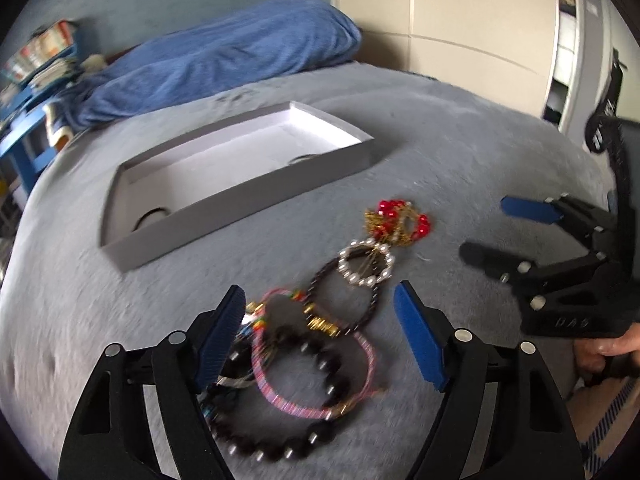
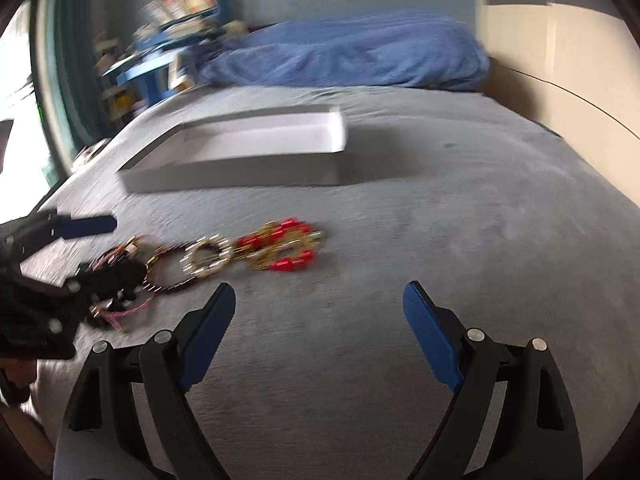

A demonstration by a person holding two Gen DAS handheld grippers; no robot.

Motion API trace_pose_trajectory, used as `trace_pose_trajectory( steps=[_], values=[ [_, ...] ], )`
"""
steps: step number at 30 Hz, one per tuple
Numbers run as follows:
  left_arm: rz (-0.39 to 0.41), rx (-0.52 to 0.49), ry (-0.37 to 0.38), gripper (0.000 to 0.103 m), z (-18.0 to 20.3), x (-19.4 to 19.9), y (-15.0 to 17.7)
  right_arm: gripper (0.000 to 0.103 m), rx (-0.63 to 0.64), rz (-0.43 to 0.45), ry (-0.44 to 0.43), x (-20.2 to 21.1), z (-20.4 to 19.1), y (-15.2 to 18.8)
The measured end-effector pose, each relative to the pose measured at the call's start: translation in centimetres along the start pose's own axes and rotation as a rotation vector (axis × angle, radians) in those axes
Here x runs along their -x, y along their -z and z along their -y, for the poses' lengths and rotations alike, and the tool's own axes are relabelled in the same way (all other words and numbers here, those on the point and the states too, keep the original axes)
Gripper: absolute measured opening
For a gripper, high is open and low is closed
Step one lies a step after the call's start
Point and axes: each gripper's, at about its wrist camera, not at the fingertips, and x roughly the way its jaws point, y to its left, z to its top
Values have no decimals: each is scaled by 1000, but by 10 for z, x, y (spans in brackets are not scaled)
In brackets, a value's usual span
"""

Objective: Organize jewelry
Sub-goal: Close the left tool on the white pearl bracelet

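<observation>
Left tool (image 1: 320,312), pads apart, straddles the pink bracelet (image 1: 316,368) low in frame; right tool (image 2: 320,308) gapes empty. Next, probably: clamp, carry to the white box (image 1: 240,168).

Right gripper (image 2: 320,312) jaws wide, empty, over grey blanket (image 2: 460,220). Bracelets (image 2: 208,258) ahead-left; white box (image 2: 240,176) beyond; left gripper (image 2: 96,248) far left.

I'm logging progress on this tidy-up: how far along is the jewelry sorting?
Nothing looks done: the white box shows no jewelry inside. In hand: the left gripper is open over the pink woven bracelet and black bead bracelet, gripping nothing. Left: those, the pearl ring bracelet and red bead piece, all on the grey blanket.
</observation>
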Motion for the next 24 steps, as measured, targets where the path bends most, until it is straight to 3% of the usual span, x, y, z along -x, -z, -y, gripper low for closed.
trace_pose_trajectory(
  steps=[3, 7, 12, 13, 15, 24],
  values=[
    [-34, -35, 13, 75, 10, -15, -8, 85, -73, 8, 57, 2, 16, 1],
    [-79, -76, 25, 72, 20, -33, -15, 85, -105, -14, 46, -3, 25, 1],
    [-130, -88, 26, 55, 25, -52, -21, 85, -76, -23, 39, -5, 23, 2],
    [-128, -90, 26, 54, 26, -53, -22, 85, -81, -24, 35, -5, 24, 2],
    [-119, -93, 35, 42, 27, -52, -23, 85, -89, -24, 29, -4, 25, 3],
    [-42, -17, 71, 42, 15, -19, -14, 85, -70, -55, -5, -9, 21, 1]
  ],
)
